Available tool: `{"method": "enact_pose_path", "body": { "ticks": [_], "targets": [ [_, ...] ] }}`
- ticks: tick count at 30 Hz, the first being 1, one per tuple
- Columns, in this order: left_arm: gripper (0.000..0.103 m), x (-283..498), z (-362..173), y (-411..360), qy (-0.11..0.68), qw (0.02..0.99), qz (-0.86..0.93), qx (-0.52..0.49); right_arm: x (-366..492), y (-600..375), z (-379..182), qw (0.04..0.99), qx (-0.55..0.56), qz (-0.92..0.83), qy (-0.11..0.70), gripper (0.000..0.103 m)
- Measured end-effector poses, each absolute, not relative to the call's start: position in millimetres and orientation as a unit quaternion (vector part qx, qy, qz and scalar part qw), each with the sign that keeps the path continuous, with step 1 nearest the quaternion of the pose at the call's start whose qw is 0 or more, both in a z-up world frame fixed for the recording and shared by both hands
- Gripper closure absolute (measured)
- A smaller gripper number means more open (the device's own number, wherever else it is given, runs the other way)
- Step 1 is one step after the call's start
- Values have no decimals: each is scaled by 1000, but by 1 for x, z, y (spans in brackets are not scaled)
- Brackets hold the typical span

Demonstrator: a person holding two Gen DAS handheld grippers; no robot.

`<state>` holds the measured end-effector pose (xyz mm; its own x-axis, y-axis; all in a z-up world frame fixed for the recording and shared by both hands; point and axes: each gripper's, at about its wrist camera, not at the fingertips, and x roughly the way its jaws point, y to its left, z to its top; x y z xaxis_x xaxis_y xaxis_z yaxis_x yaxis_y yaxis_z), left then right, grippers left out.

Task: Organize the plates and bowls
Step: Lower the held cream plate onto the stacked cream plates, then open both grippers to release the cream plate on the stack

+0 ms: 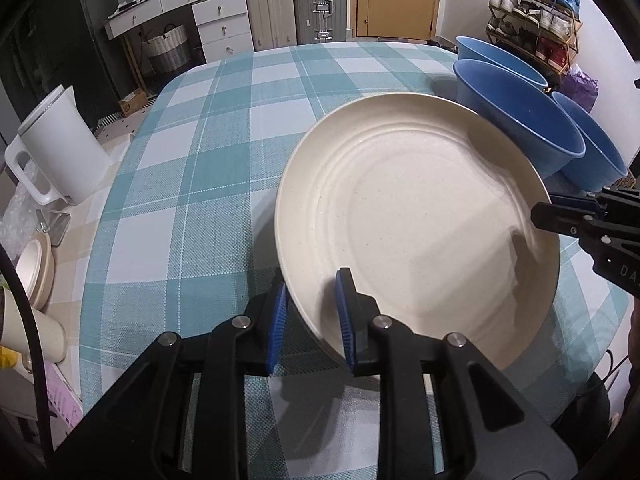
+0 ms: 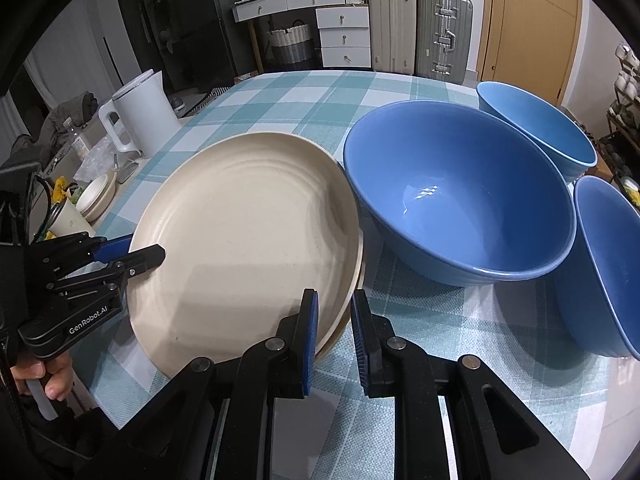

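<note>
Cream plate (image 2: 244, 236) touches the nearest of three blue bowls (image 2: 460, 196).

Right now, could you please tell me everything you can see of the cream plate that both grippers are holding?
The cream plate is round, matte and faintly speckled, with shallow concentric ridges and an empty face. It tilts over the checked tablecloth. The left gripper and right gripper each pinch its rim on opposite sides. A second cream rim shows just beneath it. Its far edge lies close to a blue bowl; contact is unclear.
</note>
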<state>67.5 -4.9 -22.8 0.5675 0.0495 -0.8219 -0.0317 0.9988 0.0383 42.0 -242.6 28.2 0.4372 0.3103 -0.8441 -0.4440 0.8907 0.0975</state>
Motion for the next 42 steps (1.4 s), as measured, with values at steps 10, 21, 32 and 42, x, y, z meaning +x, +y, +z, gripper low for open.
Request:
{"method": "enact_pose_path", "body": {
  "ticks": [10, 21, 32, 42],
  "targets": [
    [82, 68, -26, -9, 465, 885, 31, 26, 42, -237, 20, 843, -79, 214, 487, 84],
    [80, 67, -26, 3, 472, 881, 13, -8, 43, -234, 18, 835, -80, 224, 496, 63],
    [30, 65, -20, 23, 476, 875, -28, -86, 37, -232, 28, 838, -89, 231, 487, 28],
    [1, 52, 10, 15, 442, 890, -44, -103, 22, -236, 50, 849, -93, 255, 452, 2]
  ]
}}
